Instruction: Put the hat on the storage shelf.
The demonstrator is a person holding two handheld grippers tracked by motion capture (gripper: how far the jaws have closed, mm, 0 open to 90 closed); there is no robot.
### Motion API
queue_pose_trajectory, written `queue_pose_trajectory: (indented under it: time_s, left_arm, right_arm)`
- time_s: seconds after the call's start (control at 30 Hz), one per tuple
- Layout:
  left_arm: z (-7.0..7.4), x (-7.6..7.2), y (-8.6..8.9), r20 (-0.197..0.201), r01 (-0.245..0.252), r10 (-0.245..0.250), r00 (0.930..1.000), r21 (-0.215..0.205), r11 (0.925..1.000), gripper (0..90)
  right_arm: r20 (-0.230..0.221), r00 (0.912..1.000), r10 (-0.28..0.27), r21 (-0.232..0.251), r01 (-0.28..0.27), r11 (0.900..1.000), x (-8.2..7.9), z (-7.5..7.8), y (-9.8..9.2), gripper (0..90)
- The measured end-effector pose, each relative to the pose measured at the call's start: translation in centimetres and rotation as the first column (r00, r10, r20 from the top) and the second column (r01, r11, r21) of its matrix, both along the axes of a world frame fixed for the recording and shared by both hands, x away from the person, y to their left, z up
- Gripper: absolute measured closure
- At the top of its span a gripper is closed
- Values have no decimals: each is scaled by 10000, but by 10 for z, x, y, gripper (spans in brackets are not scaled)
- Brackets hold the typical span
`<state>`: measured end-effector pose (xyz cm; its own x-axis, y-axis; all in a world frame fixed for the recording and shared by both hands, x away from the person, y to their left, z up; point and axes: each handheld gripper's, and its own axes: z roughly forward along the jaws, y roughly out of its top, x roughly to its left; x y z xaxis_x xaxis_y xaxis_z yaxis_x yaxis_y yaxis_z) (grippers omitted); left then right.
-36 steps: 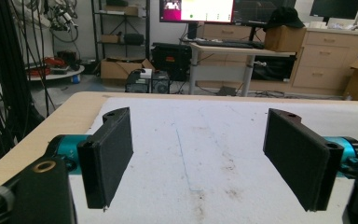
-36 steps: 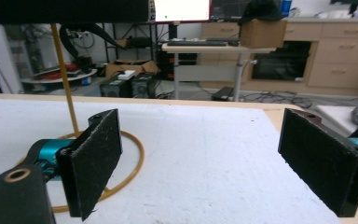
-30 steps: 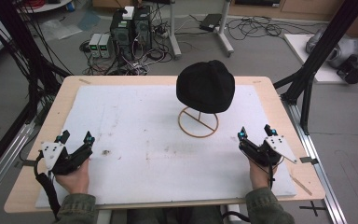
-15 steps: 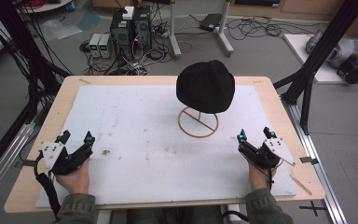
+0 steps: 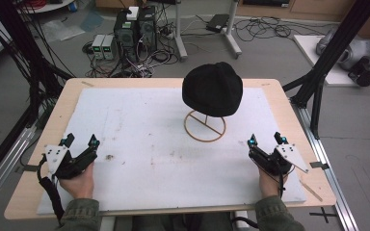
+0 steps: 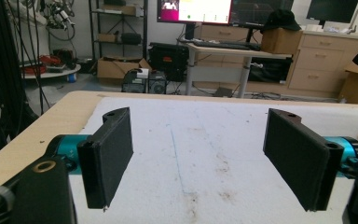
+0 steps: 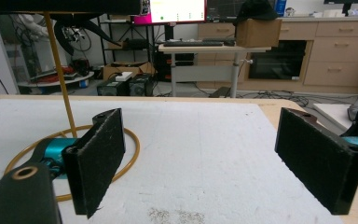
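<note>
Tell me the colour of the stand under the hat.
The stand is golden yellow wire, a ring base with an upright rod holding the black hat; the high view shows it best.

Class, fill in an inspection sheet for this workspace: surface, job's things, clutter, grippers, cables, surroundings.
Surface: white mat on wooden table, stained.
Job's things: black knitted hat upright on gold wire stand, right of centre.
Clutter: nothing seen.
Grippers: left gripper and right gripper open, hand-held near the front corners, apart from the hat.
Cables: black cable trails from left gripper.
Surroundings: computers, loose floor wiring, desk, cabinets.
</note>
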<state>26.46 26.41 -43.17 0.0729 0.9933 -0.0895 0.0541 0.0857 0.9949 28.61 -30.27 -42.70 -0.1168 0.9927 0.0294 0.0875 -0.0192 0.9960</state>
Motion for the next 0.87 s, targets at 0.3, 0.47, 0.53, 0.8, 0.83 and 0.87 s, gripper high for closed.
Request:
queue_pose_trajectory:
  time_s: [0.3, 0.47, 0.53, 0.8, 0.83, 0.87]
  left_arm:
    - [0, 0, 1, -4, -32, 32, 10000, -35, 10000, 242]
    - [0, 0, 1, -16, -5, 5, 10000, -30, 10000, 243]
    - [0, 0, 1, -26, 5, -5, 10000, -26, 10000, 243]
    - [-1, 0, 1, -42, -22, 22, 10000, -21, 10000, 243]
    - [-1, 0, 1, -41, -11, 11, 10000, -28, 10000, 243]
    - [-1, 0, 1, -22, -26, 25, 10000, -26, 10000, 243]
  right_arm:
    - [-89, 9999, 64, -71, -64, 10000, 1, -1, 1, 153]
    - [-135, 9999, 99, -83, -100, 9999, 1, -2, 1, 154]
    - [-146, 9998, 99, -136, -101, 9999, 1, -2, 0, 154]
    - [-243, 9995, 184, -92, -187, 9998, 2, -3, 2, 159]
    - [-251, 9995, 210, -116, -213, 9997, 2, -3, 1, 162]
    - [-263, 9994, 224, -94, -227, 9997, 2, -3, 2, 163]
